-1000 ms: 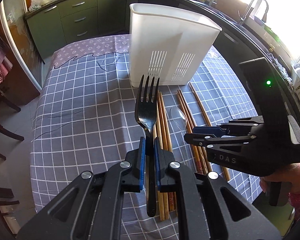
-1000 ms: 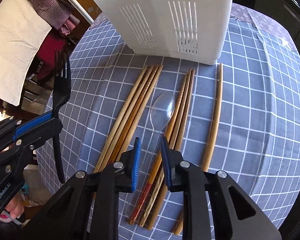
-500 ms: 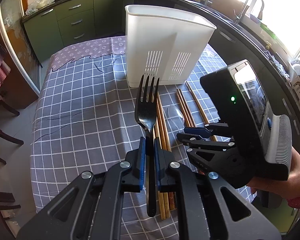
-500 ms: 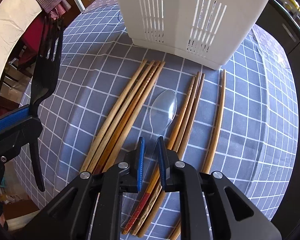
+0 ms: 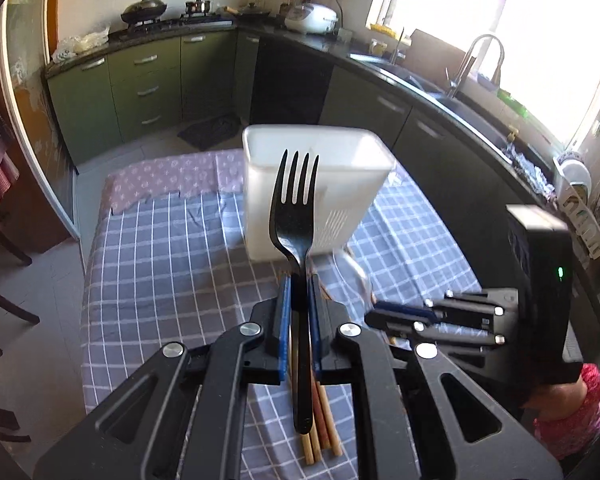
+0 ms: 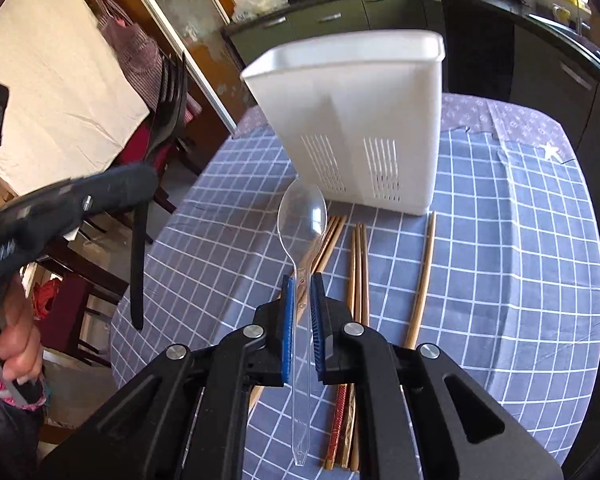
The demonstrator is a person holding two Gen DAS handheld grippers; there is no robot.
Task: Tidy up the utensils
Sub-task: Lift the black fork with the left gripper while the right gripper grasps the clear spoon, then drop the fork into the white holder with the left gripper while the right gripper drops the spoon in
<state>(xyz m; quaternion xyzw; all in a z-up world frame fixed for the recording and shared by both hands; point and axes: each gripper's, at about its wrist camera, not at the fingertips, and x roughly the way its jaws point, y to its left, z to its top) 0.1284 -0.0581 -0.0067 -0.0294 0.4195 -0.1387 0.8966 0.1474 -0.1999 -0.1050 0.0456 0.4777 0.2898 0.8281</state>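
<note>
The right tool [image 6: 300, 280] pinches a clear plastic spoon [image 6: 302, 216], sharp only there; the left tool [image 5: 298, 284] pinches a black plastic fork [image 5: 295, 200].

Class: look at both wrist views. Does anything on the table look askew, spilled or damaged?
Nothing spilled or broken. The chopsticks lie loose on the checked cloth in uneven bunches, one apart at the right, none in the white holder. The left tool grips a black fork; the right tool grips a clear spoon.

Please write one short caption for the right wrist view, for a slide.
Right gripper holds a clear plastic spoon above chopsticks, facing the white utensil holder.
</note>
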